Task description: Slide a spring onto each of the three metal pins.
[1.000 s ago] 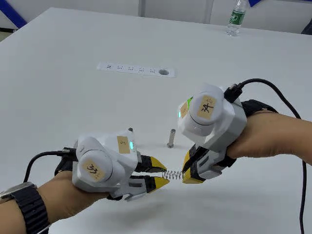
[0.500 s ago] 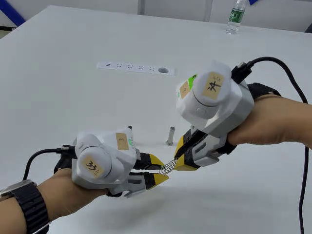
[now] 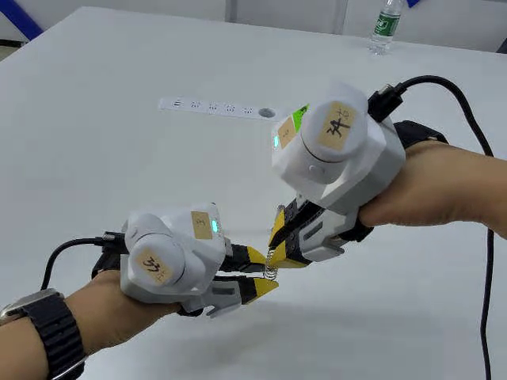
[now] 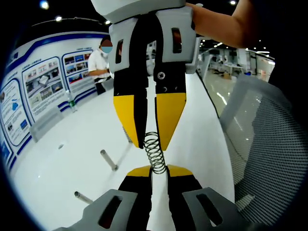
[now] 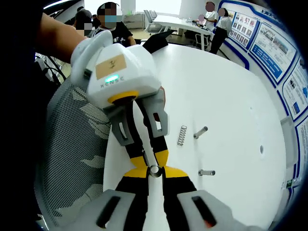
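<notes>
Within the last second the right hand-held gripper (image 3: pixel 279 253) was swung up over the left hand-held gripper (image 3: pixel 266 270), so that the spring (image 4: pixel 155 153), pinched by both above the surface's (image 3: pixel 119 95) near edge, was turned from level to upright, probably for regripping before a pin (image 5: pixel 200 132).

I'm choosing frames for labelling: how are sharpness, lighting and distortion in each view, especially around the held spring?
Head view: soft even light, faint shadows on the table, held spring tiny but sharp. Left gripper view: strong fisheye bending towards the edges, held spring crisp at centre. Right gripper view: same bending, loose spring also sharp.
</notes>
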Tool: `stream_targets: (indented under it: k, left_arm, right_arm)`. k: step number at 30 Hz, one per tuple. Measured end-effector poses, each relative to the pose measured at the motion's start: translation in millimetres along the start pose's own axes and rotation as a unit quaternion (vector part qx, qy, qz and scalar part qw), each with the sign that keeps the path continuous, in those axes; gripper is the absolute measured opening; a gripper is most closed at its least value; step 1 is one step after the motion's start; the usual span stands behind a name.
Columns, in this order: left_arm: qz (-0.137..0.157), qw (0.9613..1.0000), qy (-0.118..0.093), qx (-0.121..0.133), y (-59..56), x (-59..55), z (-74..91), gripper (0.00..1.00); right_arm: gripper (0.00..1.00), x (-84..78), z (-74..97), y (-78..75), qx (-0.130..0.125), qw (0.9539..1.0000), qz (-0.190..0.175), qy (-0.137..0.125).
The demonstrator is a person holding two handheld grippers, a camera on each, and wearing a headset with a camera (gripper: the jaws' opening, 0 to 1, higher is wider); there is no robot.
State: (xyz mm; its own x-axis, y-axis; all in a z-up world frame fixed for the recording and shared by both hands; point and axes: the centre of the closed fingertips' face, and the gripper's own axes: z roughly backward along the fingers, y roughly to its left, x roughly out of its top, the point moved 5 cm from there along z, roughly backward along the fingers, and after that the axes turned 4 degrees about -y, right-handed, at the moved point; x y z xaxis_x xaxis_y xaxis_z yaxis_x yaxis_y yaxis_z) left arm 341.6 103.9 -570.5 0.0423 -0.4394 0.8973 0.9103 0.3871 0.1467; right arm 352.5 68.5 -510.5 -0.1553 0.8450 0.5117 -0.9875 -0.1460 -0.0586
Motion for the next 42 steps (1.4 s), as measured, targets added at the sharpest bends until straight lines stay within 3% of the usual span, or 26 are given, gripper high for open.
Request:
stream_targets:
  k: [9,20,30,42]
  left_arm:
    - [0.031,0.9995,-0.004,0.006,4.3,-0.4,6.4,0.25]
    - [0.064,0.9967,0.000,0.051,22.4,-14.6,42.6,0.39]
    - [0.099,0.9892,-0.008,0.108,38.7,-24.2,72.1,0.52]
    - [0.118,0.9820,-0.006,0.147,41.7,-34.8,92.1,0.64]
  right_arm:
    - [0.12,-6.2,2.4,-4.2,-0.004,0.9999,-0.004,0.011]
    - [0.12,-17.2,12.7,-24.0,-0.025,0.9994,-0.022,0.013]
    - [0.12,-24.2,23.9,-44.4,-0.051,0.9979,-0.039,0.013]
    - [0.12,-24.6,27.2,-77.3,-0.083,0.9951,-0.053,0.007]
